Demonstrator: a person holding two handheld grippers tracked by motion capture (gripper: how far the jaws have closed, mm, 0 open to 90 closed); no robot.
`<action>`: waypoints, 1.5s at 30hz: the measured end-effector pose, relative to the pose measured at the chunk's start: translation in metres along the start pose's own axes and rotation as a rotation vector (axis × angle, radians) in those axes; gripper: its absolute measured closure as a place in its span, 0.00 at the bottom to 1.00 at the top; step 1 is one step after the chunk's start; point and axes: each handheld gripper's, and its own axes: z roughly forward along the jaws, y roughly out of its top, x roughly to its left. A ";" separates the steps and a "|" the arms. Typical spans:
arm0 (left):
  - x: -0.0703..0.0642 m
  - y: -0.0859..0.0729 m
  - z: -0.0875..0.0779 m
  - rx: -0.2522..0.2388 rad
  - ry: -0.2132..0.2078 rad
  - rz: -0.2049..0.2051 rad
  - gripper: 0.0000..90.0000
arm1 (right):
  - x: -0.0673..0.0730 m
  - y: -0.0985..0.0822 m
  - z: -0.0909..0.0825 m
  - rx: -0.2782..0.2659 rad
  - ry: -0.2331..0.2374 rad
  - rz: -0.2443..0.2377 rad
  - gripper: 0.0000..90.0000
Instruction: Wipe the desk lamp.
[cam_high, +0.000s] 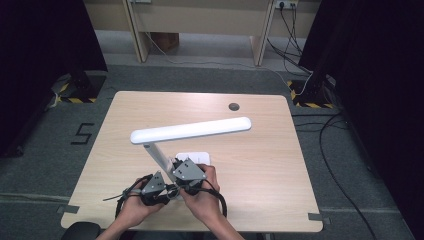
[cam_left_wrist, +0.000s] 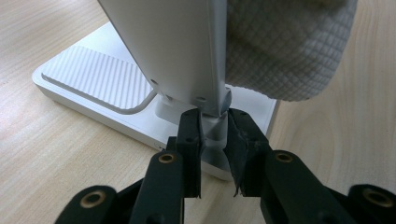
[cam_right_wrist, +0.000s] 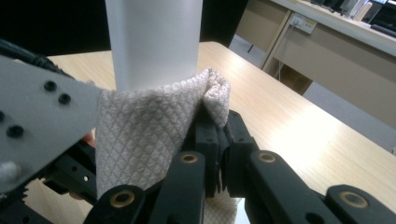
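job: wiping down a white desk lamp (cam_high: 190, 131) w/ a cloth (cam_right_wrist: 144, 126), prob mid-way imo

lamp: stands near the front edge of the table (cam_high: 260, 150), base (cam_left_wrist: 93, 79) flat on the wood, long head up top

left gripper (cam_left_wrist: 214, 135): jaws pinched on the hinge bit at the foot of the lamp's arm (cam_left_wrist: 173, 46), steadying it

right gripper (cam_right_wrist: 223, 140): jaws pressed together on a fold of the cloth, which is wrapped round the low end of the arm, just above the base

done: can't tell how much is alrdy wiped, no visible dirt either way

left: judging by cloth pos, base + head look untouched by it rn
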 end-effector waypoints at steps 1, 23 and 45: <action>0.000 0.000 0.000 -0.005 0.000 -0.006 0.83 | 0.000 -0.002 0.001 0.003 0.001 -0.003 0.97; 0.000 0.000 0.000 0.004 0.000 -0.002 0.83 | 0.003 -0.033 0.008 0.092 0.009 0.023 0.97; -0.001 0.000 0.000 0.001 0.005 -0.010 0.82 | 0.006 -0.061 0.015 0.176 0.017 0.009 0.97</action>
